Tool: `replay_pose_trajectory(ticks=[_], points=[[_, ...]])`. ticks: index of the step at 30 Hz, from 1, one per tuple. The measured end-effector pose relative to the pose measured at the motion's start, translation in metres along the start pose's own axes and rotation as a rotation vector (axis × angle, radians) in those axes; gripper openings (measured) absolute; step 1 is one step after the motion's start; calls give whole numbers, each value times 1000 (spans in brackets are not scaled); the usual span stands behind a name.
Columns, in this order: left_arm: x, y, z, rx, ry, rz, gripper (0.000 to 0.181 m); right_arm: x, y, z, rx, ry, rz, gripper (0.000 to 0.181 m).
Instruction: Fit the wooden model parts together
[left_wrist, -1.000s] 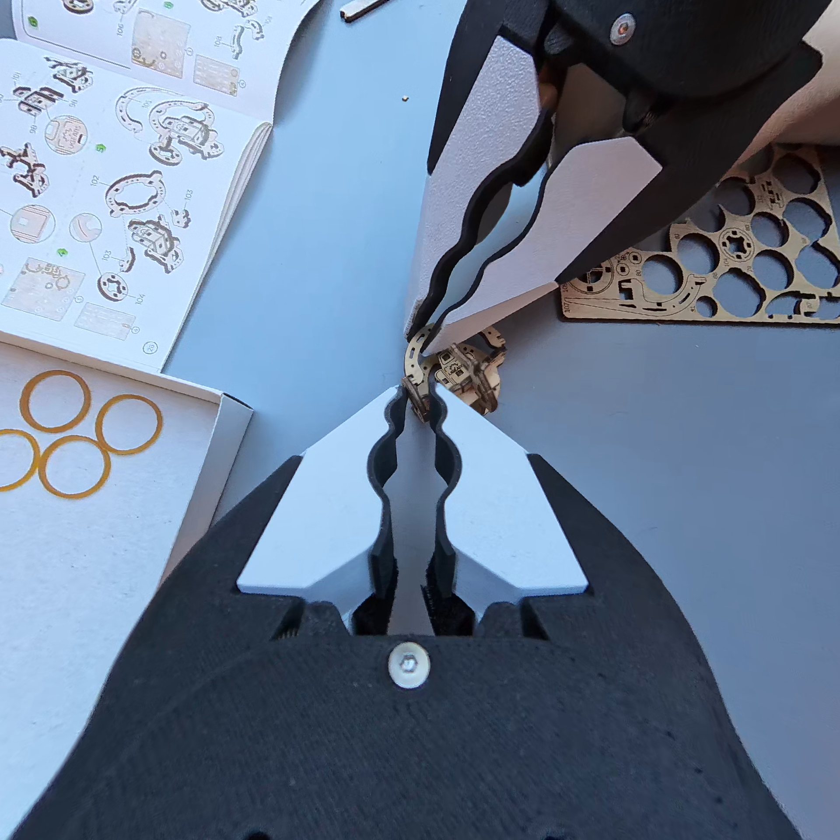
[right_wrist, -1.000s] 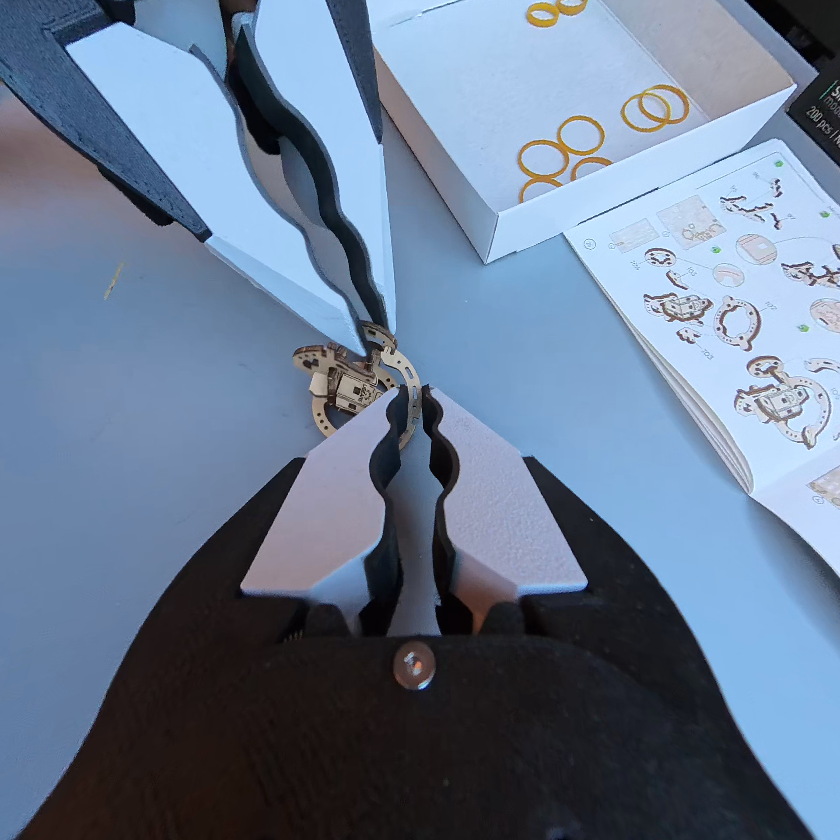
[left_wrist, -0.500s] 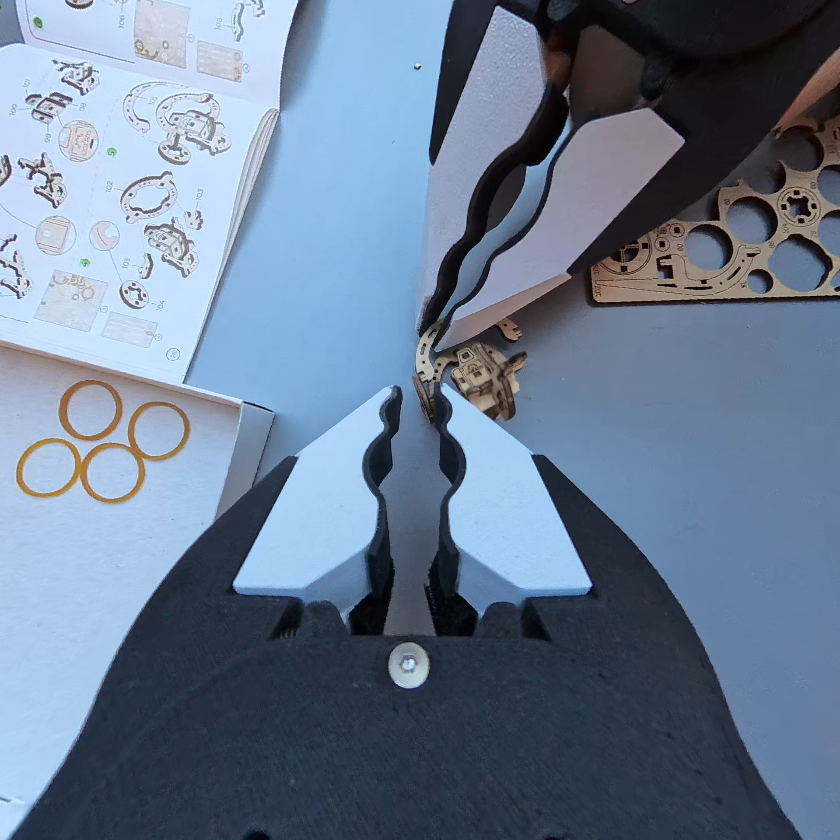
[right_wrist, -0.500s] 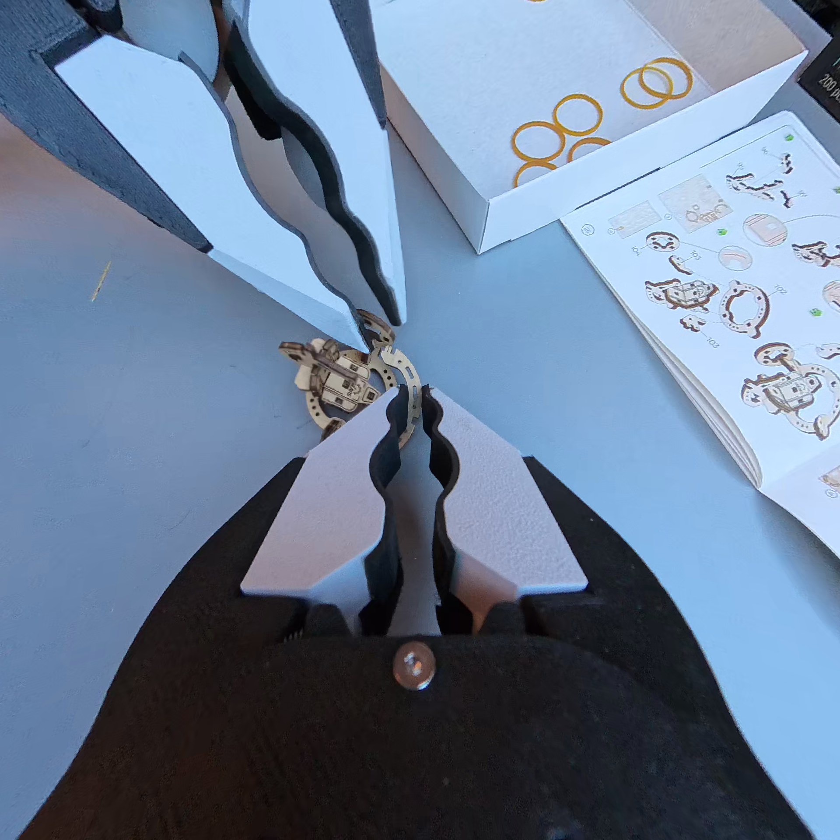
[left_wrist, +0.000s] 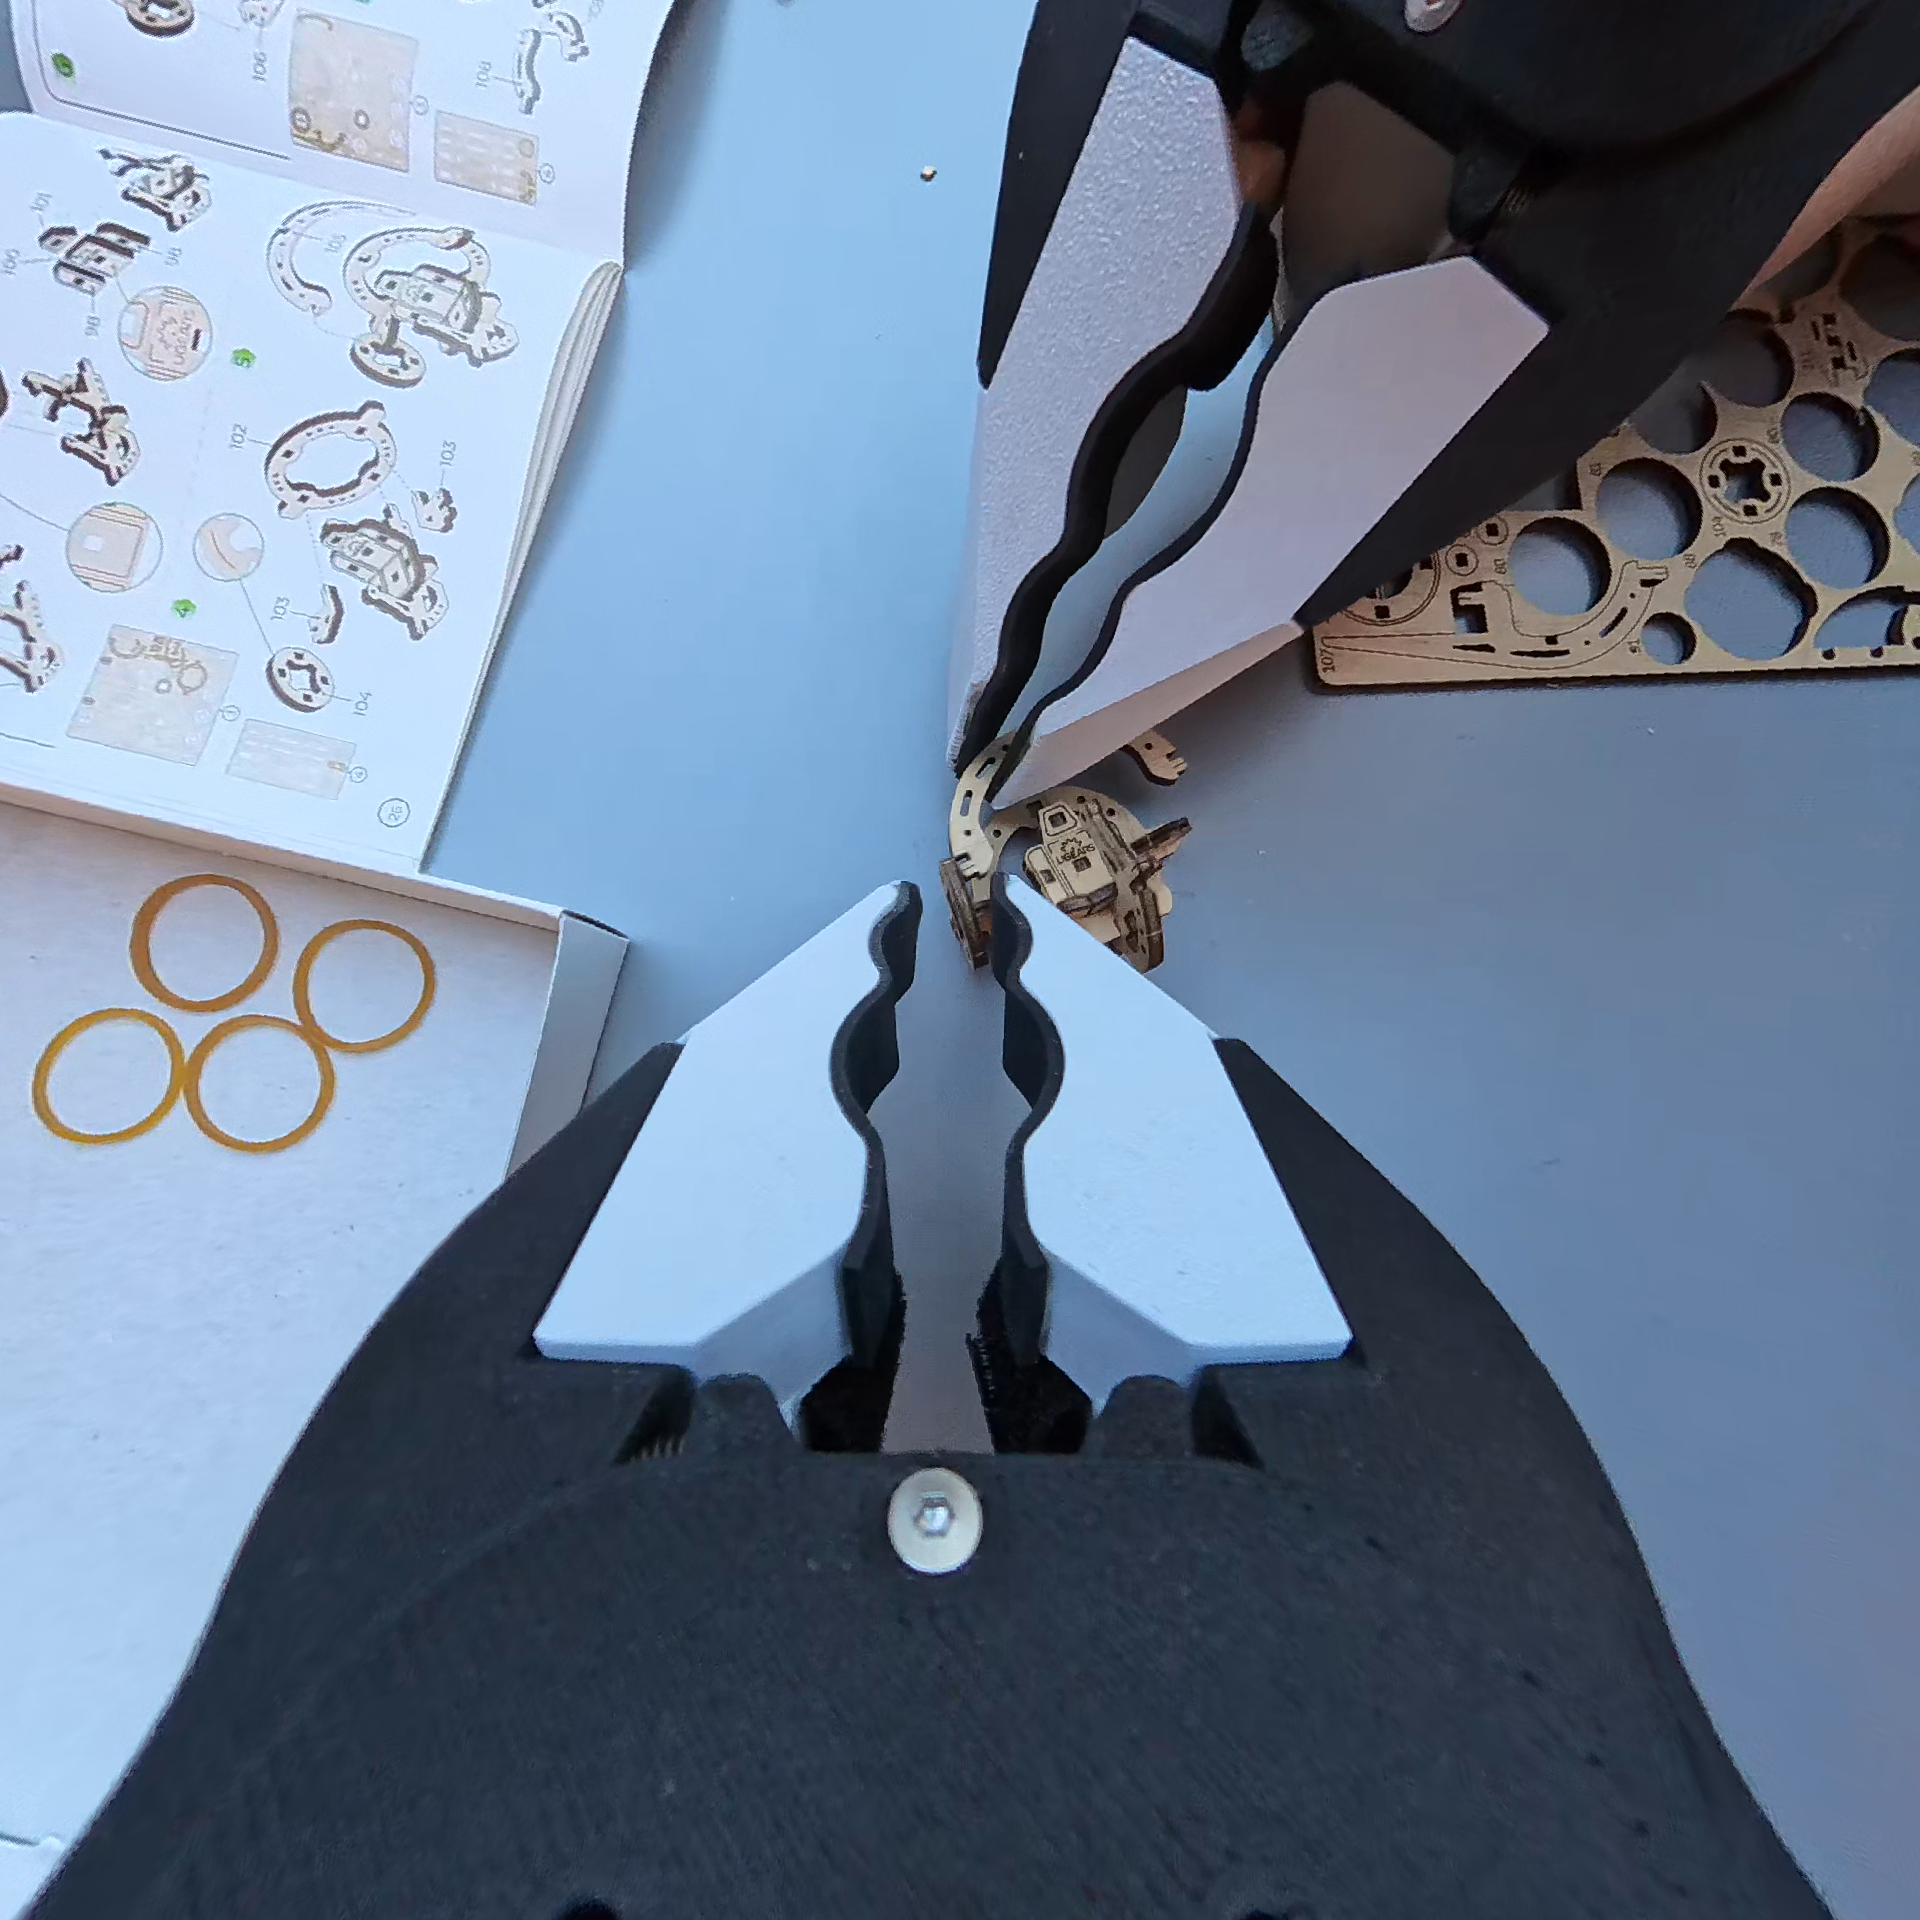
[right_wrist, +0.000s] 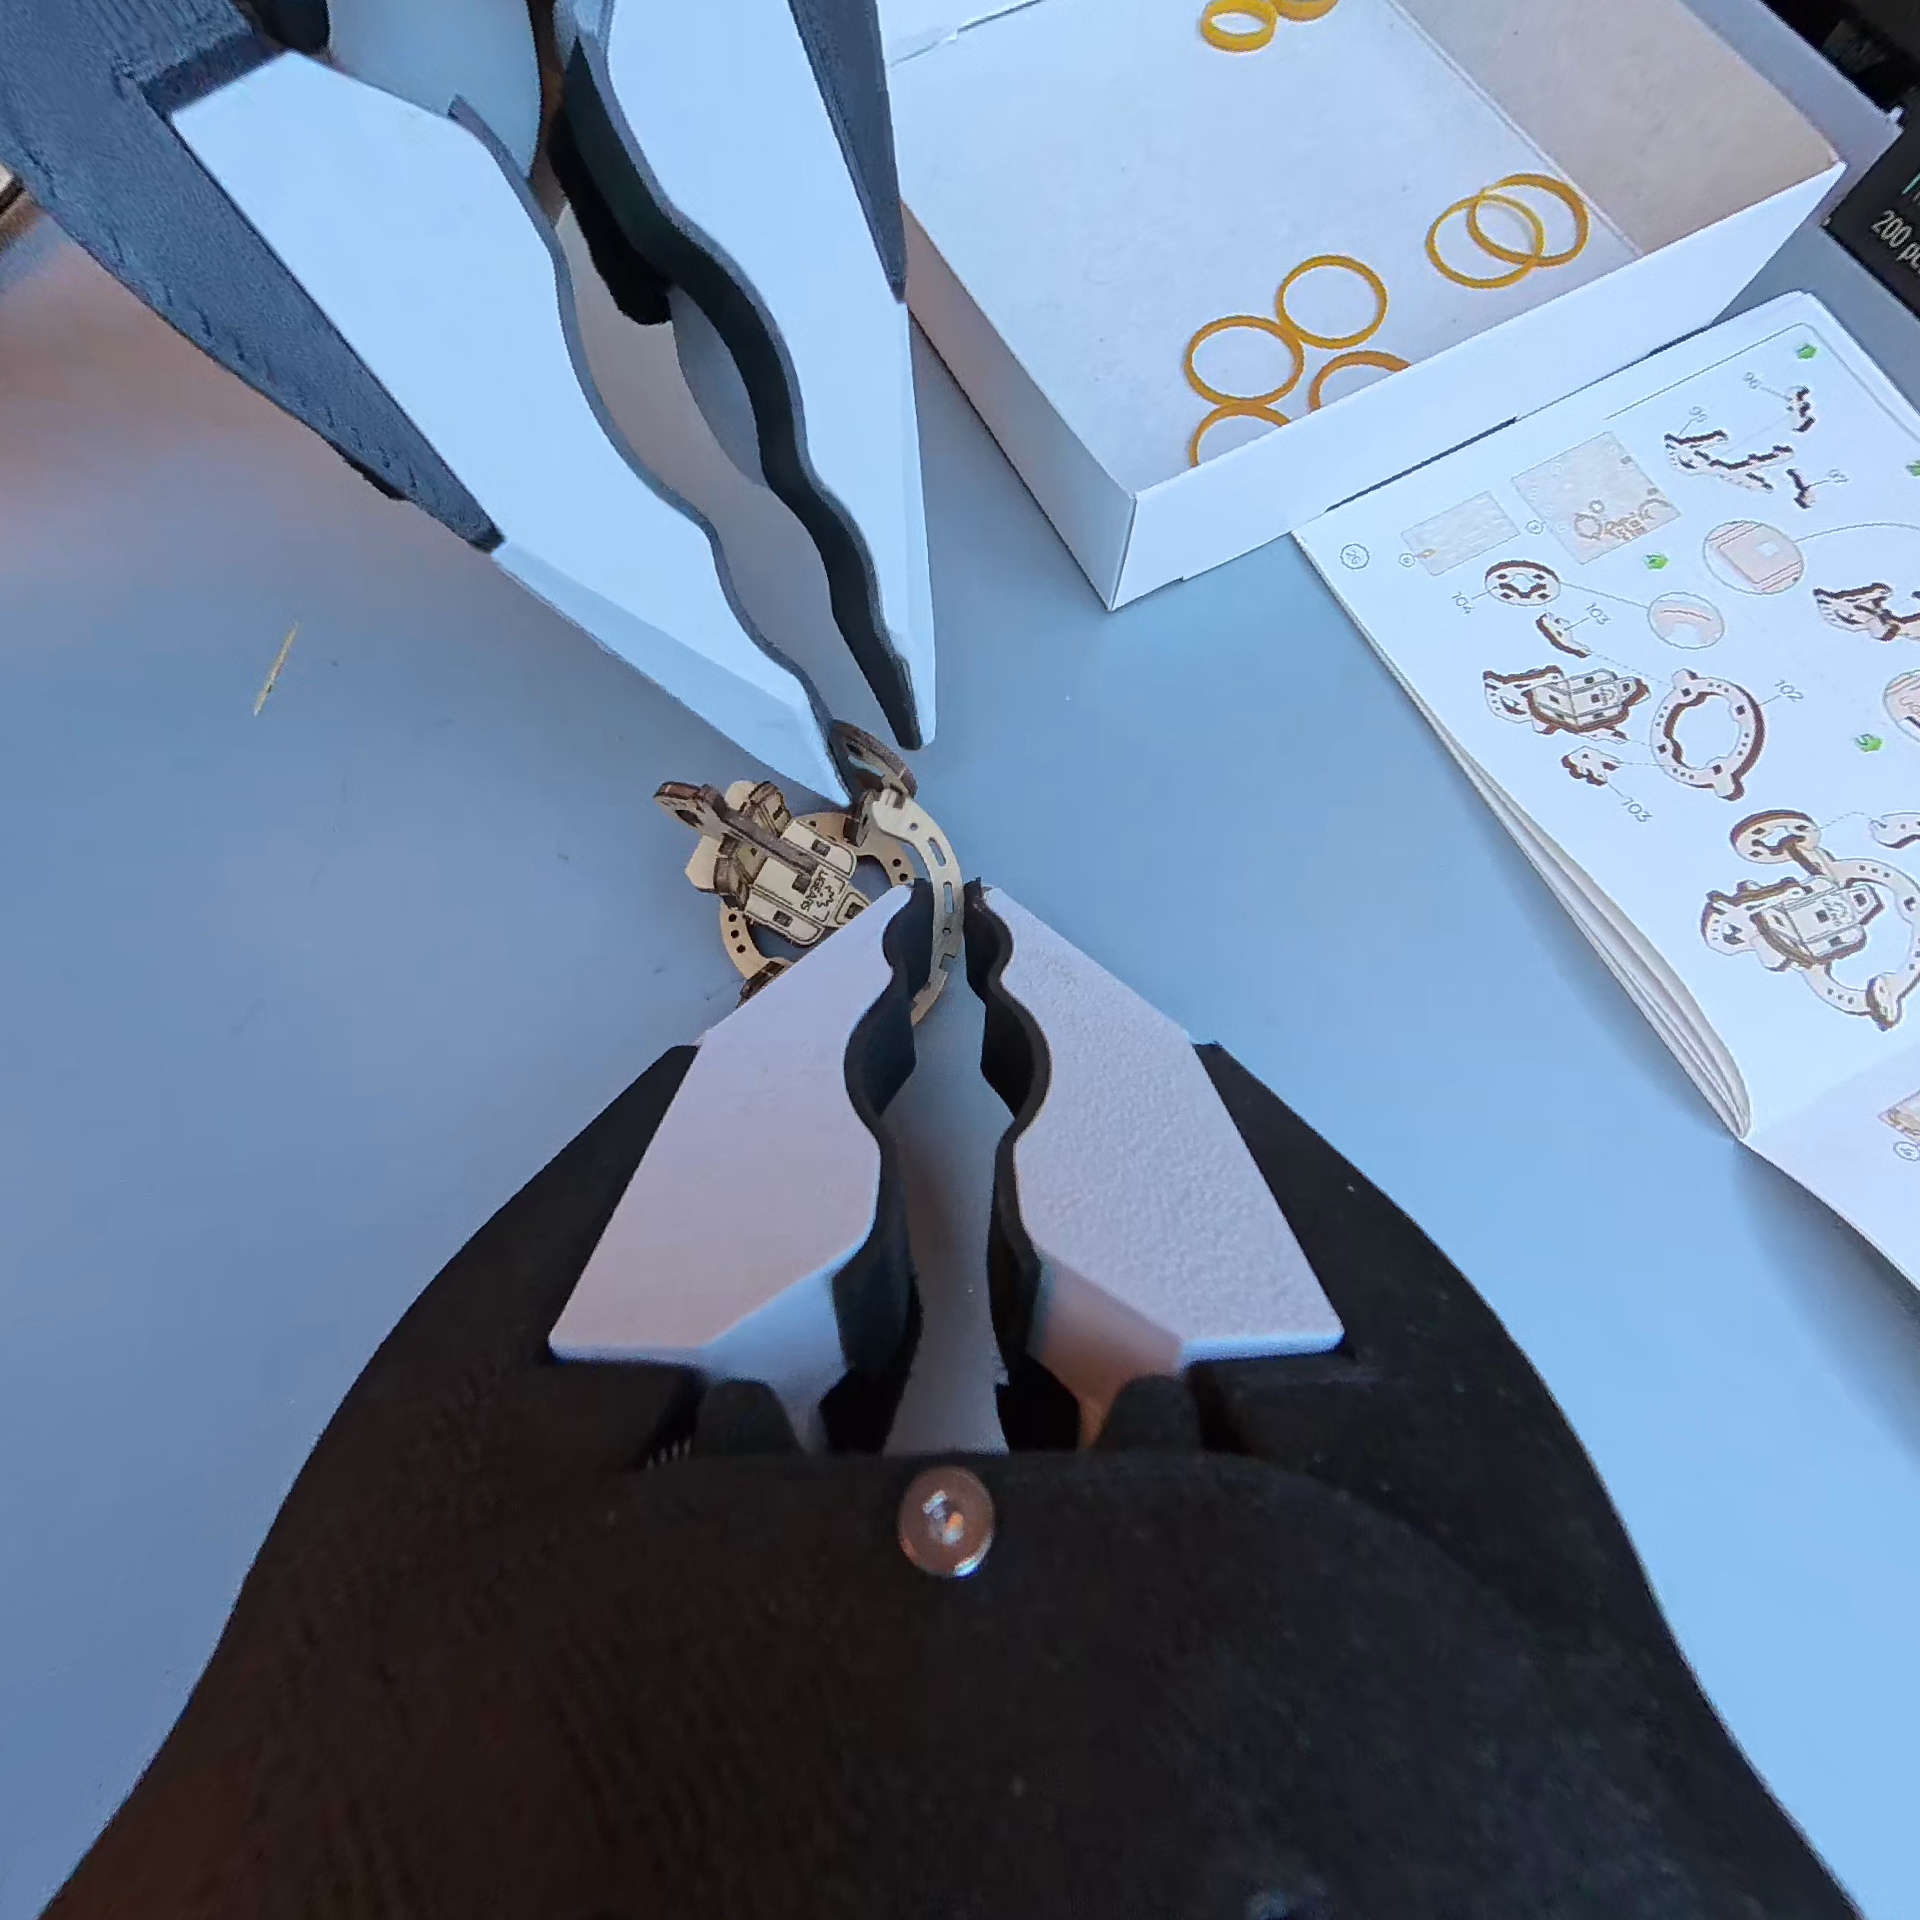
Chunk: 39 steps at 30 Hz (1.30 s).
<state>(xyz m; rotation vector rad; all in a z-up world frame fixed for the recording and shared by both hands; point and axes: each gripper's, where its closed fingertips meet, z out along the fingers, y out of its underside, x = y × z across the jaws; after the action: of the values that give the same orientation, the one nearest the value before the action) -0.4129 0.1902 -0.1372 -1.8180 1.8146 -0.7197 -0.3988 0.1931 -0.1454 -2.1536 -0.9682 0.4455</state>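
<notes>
A small wooden model (left_wrist: 1081, 862) lies on the grey table; it also shows in the right wrist view (right_wrist: 790, 883). A curved ring strip (left_wrist: 971, 805) rises from it. My right gripper (right_wrist: 945, 894) is shut on that strip (right_wrist: 940, 862); in the left wrist view it (left_wrist: 992, 743) comes in from above. A small end piece (left_wrist: 966, 920) on the strip sits between the tips of my left gripper (left_wrist: 956, 894). It touches the right finger, with a thin gap on the left side. The left gripper (right_wrist: 873, 764) meets the right one tip to tip.
An open instruction booklet (left_wrist: 260, 416) and a white box (left_wrist: 208, 1299) with yellow rubber bands (left_wrist: 229, 1018) lie left of the model. A wooden parts sheet (left_wrist: 1662, 561) lies behind the right gripper. In the right wrist view the box (right_wrist: 1143, 208) and booklet (right_wrist: 1662, 779) are at right. My two grippers' fingertips are within a few centimetres of each other.
My left gripper's jaws have parted slightly, and a thin gap now shows beside the end piece. The right gripper keeps its hold on the strip. The model has turned a little.
</notes>
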Motion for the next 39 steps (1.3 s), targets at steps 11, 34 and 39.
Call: replay_pose_trajectory(ticks=[11,34,39], points=[[2,1,7,-31,-5,41,11,0,-1,0,1,-3,-2,5],[3,4,6,-28,-17,17,12,-3,-2,2,-4,-9,-9,5],[3,4,6,-24,-19,4,14,-3,-2,3,-6,-4,-11,5]])
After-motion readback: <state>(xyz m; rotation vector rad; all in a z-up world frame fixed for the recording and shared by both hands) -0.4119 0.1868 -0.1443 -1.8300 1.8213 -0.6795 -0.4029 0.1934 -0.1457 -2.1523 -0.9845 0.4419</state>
